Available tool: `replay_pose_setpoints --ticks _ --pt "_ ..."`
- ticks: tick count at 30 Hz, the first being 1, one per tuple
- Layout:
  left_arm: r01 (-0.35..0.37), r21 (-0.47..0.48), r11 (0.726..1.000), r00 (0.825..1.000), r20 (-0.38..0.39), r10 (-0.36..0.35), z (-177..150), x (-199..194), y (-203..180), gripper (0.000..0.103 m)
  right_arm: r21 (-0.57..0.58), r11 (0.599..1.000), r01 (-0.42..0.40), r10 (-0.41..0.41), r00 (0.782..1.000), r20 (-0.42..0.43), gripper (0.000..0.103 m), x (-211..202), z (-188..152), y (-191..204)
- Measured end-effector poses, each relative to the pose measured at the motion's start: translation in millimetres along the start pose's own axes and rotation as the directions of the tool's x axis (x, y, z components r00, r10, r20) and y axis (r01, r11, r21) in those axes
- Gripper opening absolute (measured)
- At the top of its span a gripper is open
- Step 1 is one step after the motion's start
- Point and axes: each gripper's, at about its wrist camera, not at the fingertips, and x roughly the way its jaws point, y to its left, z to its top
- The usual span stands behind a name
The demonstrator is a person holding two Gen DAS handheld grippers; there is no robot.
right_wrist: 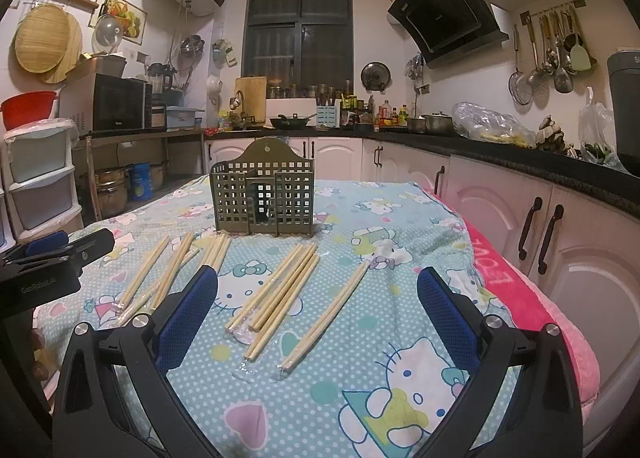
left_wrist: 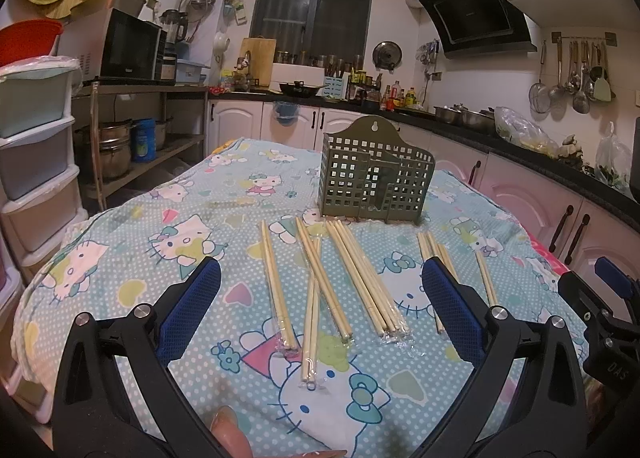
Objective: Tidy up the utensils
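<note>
Across the middle of the cartoon-print cloth lie wrapped chopstick pairs, just before the green holder toward the far edge. The left gripper and right gripper gape empty; slick wrappers might slip, or snag neighbouring pairs.

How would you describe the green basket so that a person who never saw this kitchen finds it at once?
Look at the table covered by the cartoon cat cloth. At its far end, beyond the wrapped chopsticks lying flat, the green basket stands upright. It is the only standing thing on the cloth, with square holes and a curved back.
</note>
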Motion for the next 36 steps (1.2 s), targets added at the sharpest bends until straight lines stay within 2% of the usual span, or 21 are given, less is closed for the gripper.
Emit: replay_pose_setpoints --ticks 15,21,32,36 --pt "-0.006 0.005 1.0 1.0 0.018 0.006 2.0 -0.7 -0.9 0.092 -0.003 1.0 -0.004 0.004 1.0 -0.002 0.097 0.4 0.4 0.0" --pt "-0.024 -0.008 1.0 1.0 0.0 0.024 1.4 5.1 6.5 0.092 -0.017 1.0 -0.018 0.018 1.0 -0.006 0.097 6.0 5.9 0.2" --pt "-0.072 -0.047 0.996 0.996 -0.051 0.07 12.7 22.6 33.6 0.092 -0.079 0.99 -0.114 0.109 0.992 -0.061 0.097 37.5 22.7 17.1" --pt "-0.066 -0.062 0.996 0.995 -0.074 0.062 20.2 31.1 42.0 0.092 -0.093 0.984 -0.155 0.147 0.985 -0.09 0.097 50.6 27.9 27.1"
